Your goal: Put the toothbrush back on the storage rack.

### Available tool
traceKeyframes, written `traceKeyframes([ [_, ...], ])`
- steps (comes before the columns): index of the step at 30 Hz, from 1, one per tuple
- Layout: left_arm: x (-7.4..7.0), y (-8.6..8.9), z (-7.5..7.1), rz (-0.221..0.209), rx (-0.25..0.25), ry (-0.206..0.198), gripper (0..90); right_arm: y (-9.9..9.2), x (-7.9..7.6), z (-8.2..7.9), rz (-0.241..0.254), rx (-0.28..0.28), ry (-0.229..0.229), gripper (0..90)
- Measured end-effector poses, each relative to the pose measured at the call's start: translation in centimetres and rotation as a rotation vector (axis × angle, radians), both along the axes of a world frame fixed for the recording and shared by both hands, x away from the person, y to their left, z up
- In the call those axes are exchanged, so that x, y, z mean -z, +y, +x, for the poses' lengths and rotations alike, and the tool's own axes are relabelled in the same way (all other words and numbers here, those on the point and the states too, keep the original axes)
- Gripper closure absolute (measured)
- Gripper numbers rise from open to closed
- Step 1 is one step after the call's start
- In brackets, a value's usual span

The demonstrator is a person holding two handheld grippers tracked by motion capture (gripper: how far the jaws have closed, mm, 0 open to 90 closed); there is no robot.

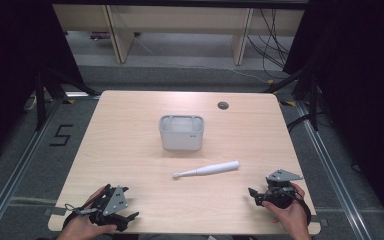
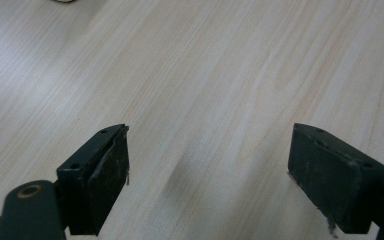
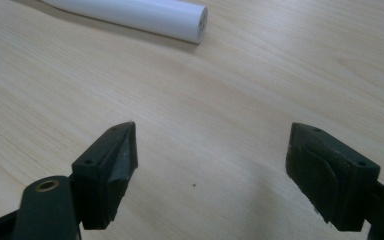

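A white electric toothbrush (image 1: 207, 169) lies flat on the wooden table (image 1: 130, 145), brush head to the left, just in front of a grey open-topped box (image 1: 181, 132) at the table's middle. The thick end of the toothbrush handle (image 3: 145, 15) shows at the top of the right gripper view. My left gripper (image 1: 130, 217) rests near the table's front left corner, held by a hand, jaws wide apart over bare wood (image 2: 210, 150). At the front right, my right gripper (image 1: 252, 193) is open too, with nothing between its jaws (image 3: 210, 165), a short way right of the toothbrush.
A small round cable hole (image 1: 223, 105) sits in the table's far right part. Beyond the table are wooden furniture legs and loose cables on a grey floor. Dark curtains close off both sides.
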State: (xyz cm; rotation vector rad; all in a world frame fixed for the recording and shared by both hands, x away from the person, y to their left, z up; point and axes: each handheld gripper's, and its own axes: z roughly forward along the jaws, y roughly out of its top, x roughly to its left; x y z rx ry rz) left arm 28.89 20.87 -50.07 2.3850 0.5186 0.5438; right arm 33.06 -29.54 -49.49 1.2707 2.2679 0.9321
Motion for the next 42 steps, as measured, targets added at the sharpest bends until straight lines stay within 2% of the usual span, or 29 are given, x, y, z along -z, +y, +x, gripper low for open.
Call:
traceKeyframes([
  [2, 0.0, 0.0, 0.0, 0.002, 0.002, -0.001, 16.4, 0.2, -0.1, -0.1, 0.012, 0.014, 0.008, 21.6],
  [3, 0.0, 0.0, 0.0, 0.003, 0.002, -0.001, 16.4, 0.1, 0.0, 0.1, 0.009, -0.014, -0.003, 21.6],
  [4, 0.0, 0.0, 0.0, -0.001, -0.002, -0.001, 16.4, 0.3, -0.1, 0.1, 0.011, -0.001, -0.019, 21.5],
  [6, 0.0, 0.0, 0.1, -0.004, -0.001, -0.002, 16.4, 0.4, 0.0, 0.0, 0.008, 0.009, -0.02, 21.3],
  [8, 0.0, 0.0, 0.1, -0.005, -0.003, -0.002, 16.4, 0.5, -0.1, 0.2, 0.008, 0.008, -0.011, 19.7],
  [9, 0.0, 0.0, 0.0, -0.001, -0.004, -0.001, 16.4, 0.6, -0.1, 0.3, 0.004, 0.016, -0.008, 19.7],
  [10, 0.0, 0.0, 0.0, 0.0, -0.002, -0.001, 16.4, 0.8, 0.0, 0.3, 0.02, 0.04, 0.0, 19.7],
  [11, 0.0, 0.0, 0.0, 0.001, 0.0, -0.001, 16.4, 0.8, 0.0, 0.6, 0.009, 0.025, -0.011, 21.3],
  [16, 0.0, 0.0, 0.1, 0.001, -0.001, 0.0, 16.4, 1.1, -0.4, 1.3, -0.004, 0.03, -0.035, 24.4],
  [17, 0.1, 0.0, 0.1, -0.001, 0.001, 0.0, 16.4, 1.1, -0.4, 1.6, 0.0, 0.006, -0.051, 25.3],
  [18, 0.0, 0.0, 0.1, 0.003, 0.001, 0.001, 16.4, 1.1, -0.4, 1.6, 0.0, 0.006, -0.051, 25.3],
  [19, 0.0, 0.0, 0.1, 0.004, 0.001, 0.001, 16.4, 1.2, -0.6, 1.6, 0.006, 0.029, -0.042, 30.4],
  [20, 0.1, 0.0, 0.1, 0.001, 0.002, -0.001, 16.4, 1.2, -0.6, 1.6, 0.006, 0.029, -0.042, 30.4],
  [21, 0.1, 0.0, 0.1, 0.0, 0.002, 0.0, 16.4, 1.2, -0.7, 1.8, 0.003, -0.002, -0.06, 35.4],
  [22, 0.1, 0.0, 0.1, 0.0, 0.002, 0.0, 16.4, 1.2, -0.7, 1.8, 0.003, -0.002, -0.06, 35.4],
  [23, 0.1, 0.0, 0.1, 0.0, 0.002, 0.0, 16.4, 1.2, -0.7, 2.0, 0.009, -0.001, -0.063, 40.6],
  [24, 0.0, 0.0, 0.1, 0.004, 0.0, 0.0, 16.4, 1.4, -0.9, 1.8, 0.011, 0.012, -0.048, 42.6],
  [26, 0.0, 0.0, 0.1, 0.003, 0.001, 0.001, 16.4, 1.5, -1.0, 1.9, 0.003, 0.009, -0.051, 45.8],
  [27, 0.1, 0.0, 0.1, 0.0, 0.002, 0.0, 16.4, 1.5, -1.2, 2.2, -0.001, 0.001, -0.06, 50.6],
  [28, 0.1, 0.0, 0.1, -0.001, 0.002, 0.0, 16.4, 1.5, -1.2, 2.2, -0.001, 0.001, -0.06, 50.6],
  [29, 0.1, 0.0, 0.1, 0.0, 0.001, 0.0, 16.4, 1.4, -1.2, 2.6, -0.016, -0.014, -0.085, 53.8],
  [31, 0.1, 0.0, 0.1, -0.001, -0.001, -0.002, 16.4, 1.6, -1.5, 3.1, -0.007, -0.01, -0.098, 61.7],
  [34, 0.0, 0.0, 0.1, 0.001, 0.0, 0.0, 16.4, 1.9, -1.8, 3.4, 0.011, 0.008, -0.087, 66.2],
  [35, 0.1, 0.0, 0.1, 0.003, 0.001, 0.0, 16.4, 2.1, -1.9, 3.7, -0.009, -0.01, -0.1, 70.1],
  [37, 0.0, 0.0, 0.1, 0.003, 0.001, 0.002, 16.4, 2.3, -1.9, 3.9, -0.011, -0.013, -0.095, 71.4],
  [39, 0.0, 0.0, 0.0, 0.003, 0.002, 0.001, 16.4, 2.7, -2.1, 4.7, -0.008, -0.035, -0.111, 78.6],
  [42, 0.1, 0.0, 0.1, -0.002, 0.0, -0.001, 16.4, 3.0, -2.2, 5.4, -0.012, -0.039, -0.108, 81.5],
])
